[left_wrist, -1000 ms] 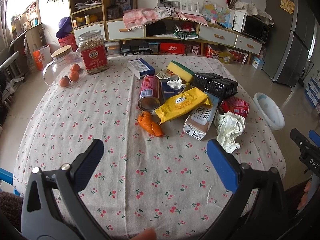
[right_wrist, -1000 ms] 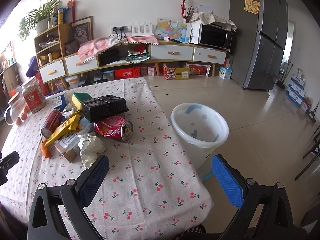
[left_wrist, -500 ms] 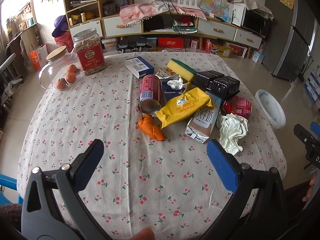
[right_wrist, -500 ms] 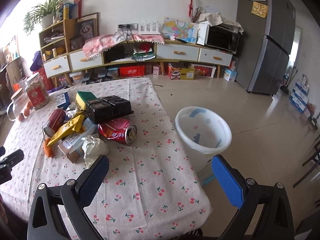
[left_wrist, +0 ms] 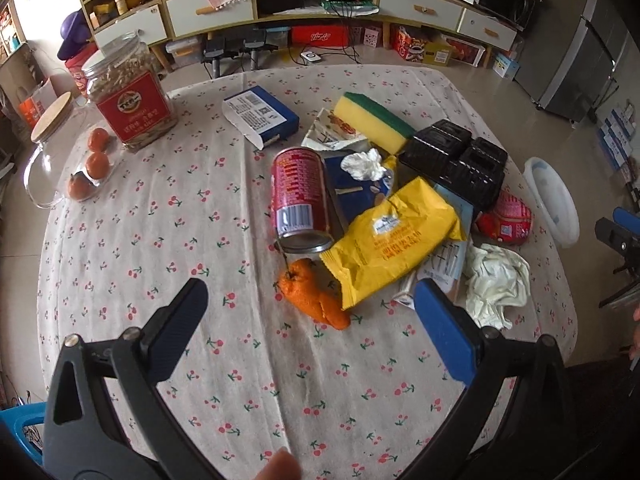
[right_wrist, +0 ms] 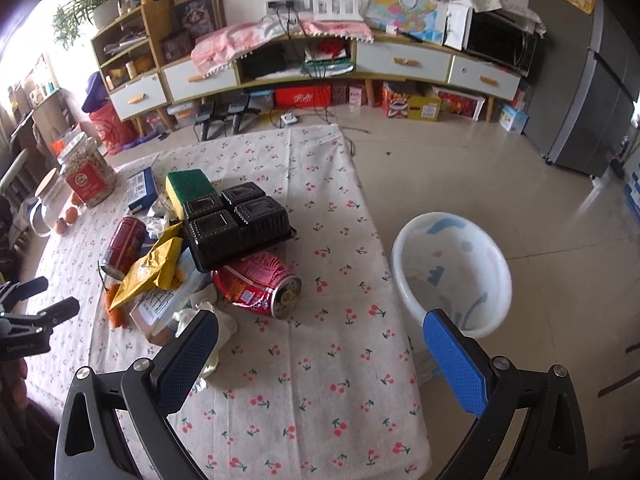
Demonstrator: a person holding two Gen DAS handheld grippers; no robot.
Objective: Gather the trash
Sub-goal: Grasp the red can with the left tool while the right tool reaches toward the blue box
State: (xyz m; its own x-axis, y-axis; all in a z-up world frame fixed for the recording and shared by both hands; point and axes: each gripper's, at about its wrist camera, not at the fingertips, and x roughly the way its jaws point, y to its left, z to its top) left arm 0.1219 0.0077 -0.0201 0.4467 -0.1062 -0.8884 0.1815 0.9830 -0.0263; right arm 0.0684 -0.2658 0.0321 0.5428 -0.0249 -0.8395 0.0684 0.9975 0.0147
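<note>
left gripper: my left tongs spread wide, nothing held, hanging over the near side of the table, lined up roughly on the orange peel.
right gripper: wide open too, nothing in it, above the table's right edge, between the trash pile and the white bin.
trash: heaped mid-table. Upright-label red can lying on its side, yellow snack bag draped over a carton, crumpled white tissue, crushed red can, black plastic tray, sponge, blue box.
bin: on the floor just off the table's right side, looks empty, mouth up.
step: I judge nothing is picked yet; first grab is about to be chosen.
how, left: I'd take the peel first, it's loose and nearest. Come down low, pads either side of its narrow width, close gently since it's soft.
how, right: crushed can is nearest the bin; grip across the body, not the rim.
watch: yellow bag overlaps carton and touches the peel; dragging one may shift the rest.
leave: jar and tangerines at far left look like keepers, not trash.
</note>
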